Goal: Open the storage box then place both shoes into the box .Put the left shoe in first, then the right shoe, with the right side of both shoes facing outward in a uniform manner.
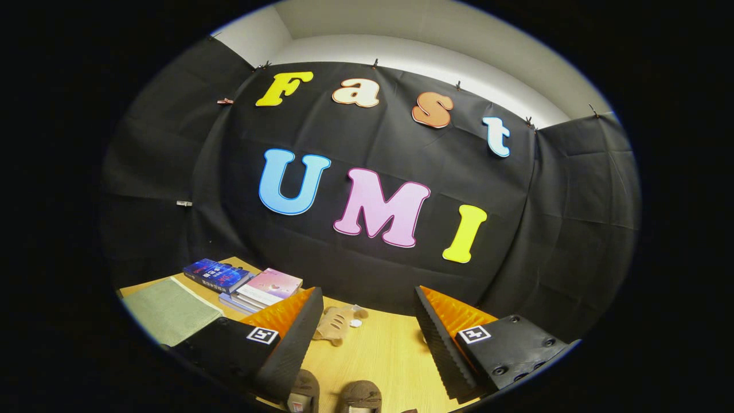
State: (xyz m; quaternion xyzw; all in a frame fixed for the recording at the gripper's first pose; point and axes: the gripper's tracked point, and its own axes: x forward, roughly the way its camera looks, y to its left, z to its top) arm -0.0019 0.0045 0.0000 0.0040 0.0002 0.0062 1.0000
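Brown shoes [338,396] are being seen side by side on the wooden table [384,350], low between the fingers of the gripper [367,338], which are being held wide apart, clamping nothing. Nothing is judged done: opening and both placements are being left.

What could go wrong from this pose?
1. The claw is open and angled up at the booth wall; the two brown shoes sit low between its fingers, barely in view, so aiming a grasp is hard.
2. Both shoes look alike from here, so the left one could be misidentified.
3. A small plush toy lies on the table just ahead and could get bumped or grabbed by mistake.
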